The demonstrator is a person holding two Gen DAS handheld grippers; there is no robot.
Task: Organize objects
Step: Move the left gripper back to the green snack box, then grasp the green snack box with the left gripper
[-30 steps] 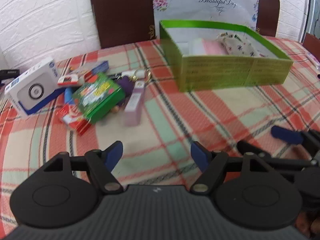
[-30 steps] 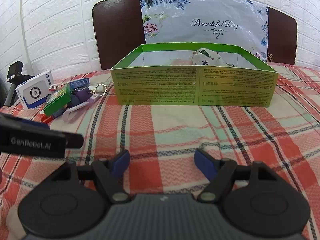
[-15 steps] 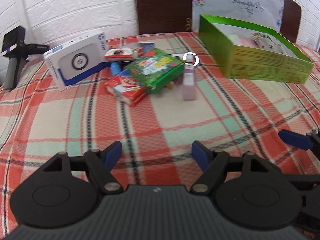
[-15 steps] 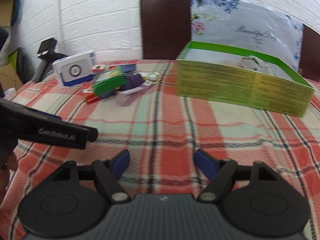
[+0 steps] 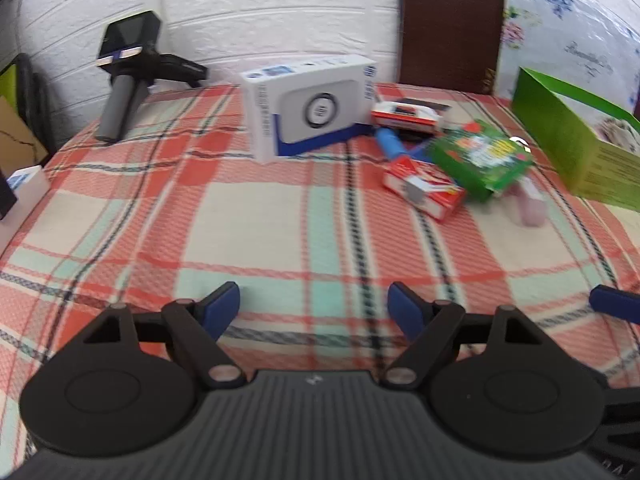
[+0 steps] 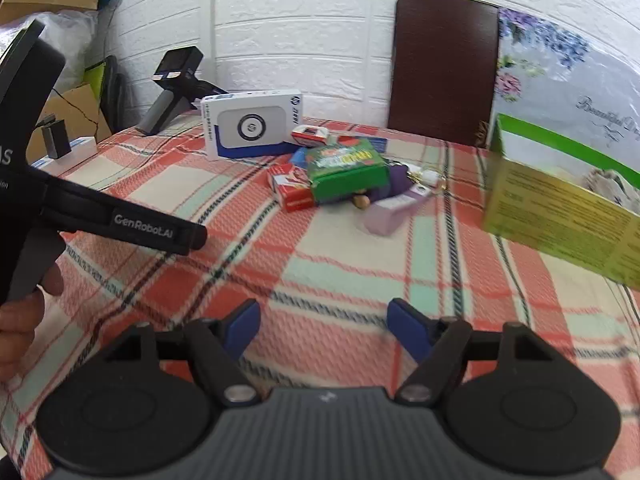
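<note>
A pile of small items lies on the plaid tablecloth (image 5: 280,220): a white and blue box (image 5: 316,108) (image 6: 252,126), a green packet (image 5: 482,156) (image 6: 346,168), a red packet (image 5: 424,188) (image 6: 290,188), a lilac box (image 6: 394,210) and keys (image 6: 426,176). An open green box (image 6: 560,208) (image 5: 576,148) stands to the right with fabric inside. My left gripper (image 5: 314,306) is open and empty, well short of the pile. My right gripper (image 6: 322,324) is open and empty over bare cloth.
A black handheld device (image 5: 128,68) (image 6: 176,84) lies at the far left by the white brick wall. A dark chair back (image 6: 442,64) stands behind the table. The left gripper's body (image 6: 120,220) and a hand cross the right wrist view's left side.
Both views have swung left: the pile and the green box have shifted rightward in frame, and the black device and left table edge have come into view. Both grippers stay open.
</note>
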